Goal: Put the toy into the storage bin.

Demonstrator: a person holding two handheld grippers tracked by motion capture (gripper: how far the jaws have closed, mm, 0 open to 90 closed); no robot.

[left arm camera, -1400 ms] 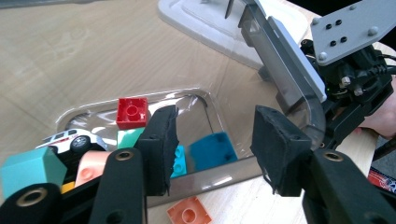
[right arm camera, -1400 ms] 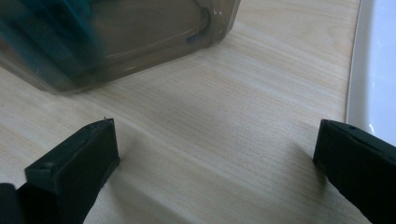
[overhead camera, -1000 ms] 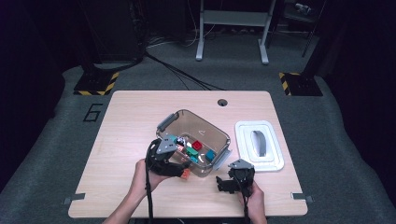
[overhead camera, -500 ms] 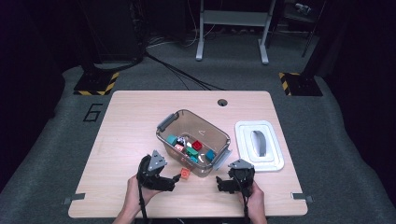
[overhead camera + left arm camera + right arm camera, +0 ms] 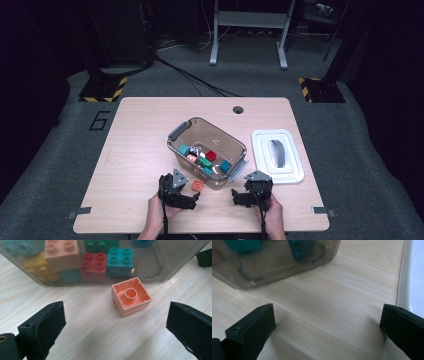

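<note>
Brick: a salmon brick lies on the table with its hollow underside up, just beside the near wall of the bin; in the high view it sits at.
Left gripper: the left gripper rests low on the table, its jaws have just been opening and now stand wide apart; the brick lies ahead of them, beyond the tips, touched by neither pad.
Right gripper: the right gripper rests on the table near the bin's right corner, jaws wide apart over bare wood, nothing between them.
Bin: clear, brownish, with grey handles, set at an angle in the middle of the table; it holds a loose heap of bricks in red, green, teal, yellow and pink.
In the way: the bin wall stands right behind the brick; the table on its other sides is open.
Lid: a white lid lies flat to the right of the bin, close by the right gripper.
Table hole: a round hole near the far edge, well apart from the work.
</note>
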